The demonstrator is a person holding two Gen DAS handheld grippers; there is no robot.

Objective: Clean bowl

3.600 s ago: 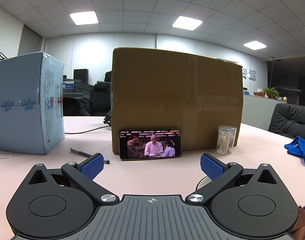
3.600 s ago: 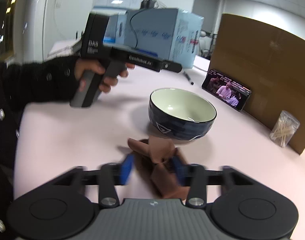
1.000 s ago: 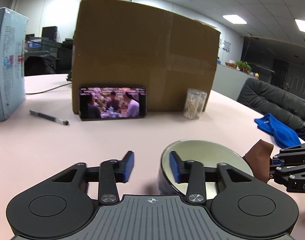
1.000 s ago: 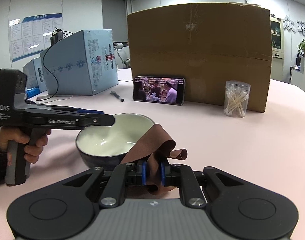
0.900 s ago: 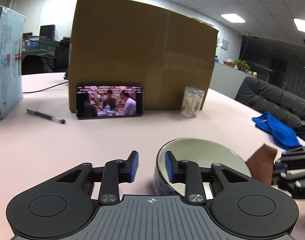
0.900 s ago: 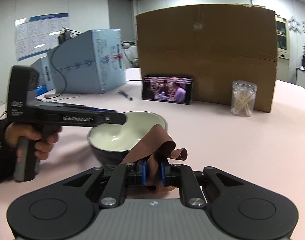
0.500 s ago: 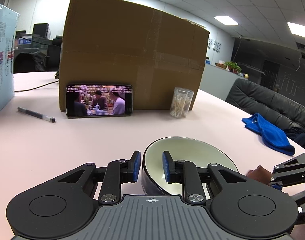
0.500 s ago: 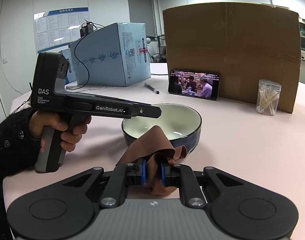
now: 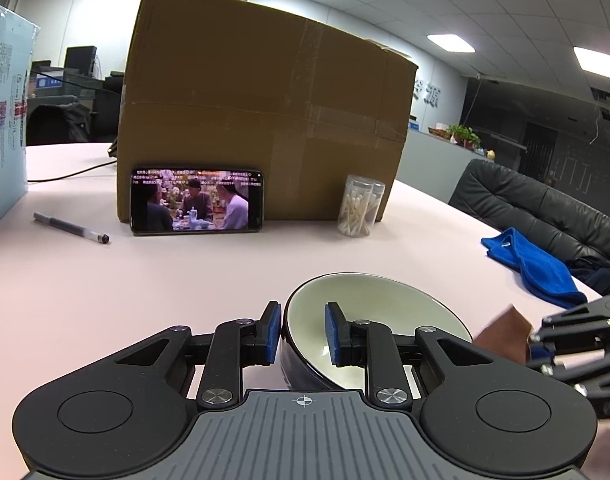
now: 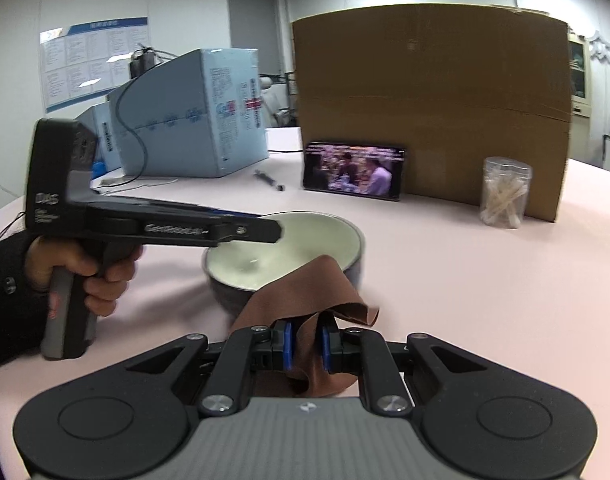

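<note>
On a pale pink tabletop, the left gripper, its side printed "DAS", clamps its blue pads on the near rim of a dark bowl with a cream inside. The right gripper pinches a brown cloth just before the bowl. Behind, a phone playing video leans on a cardboard box.

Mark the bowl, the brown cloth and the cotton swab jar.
bowl [image 9: 389, 312], left wrist view, pale inner wall.
brown cloth [image 10: 305, 292], right wrist view, fold above the fingers.
cotton swab jar [image 10: 503, 192], right wrist view, clear side wall.
</note>
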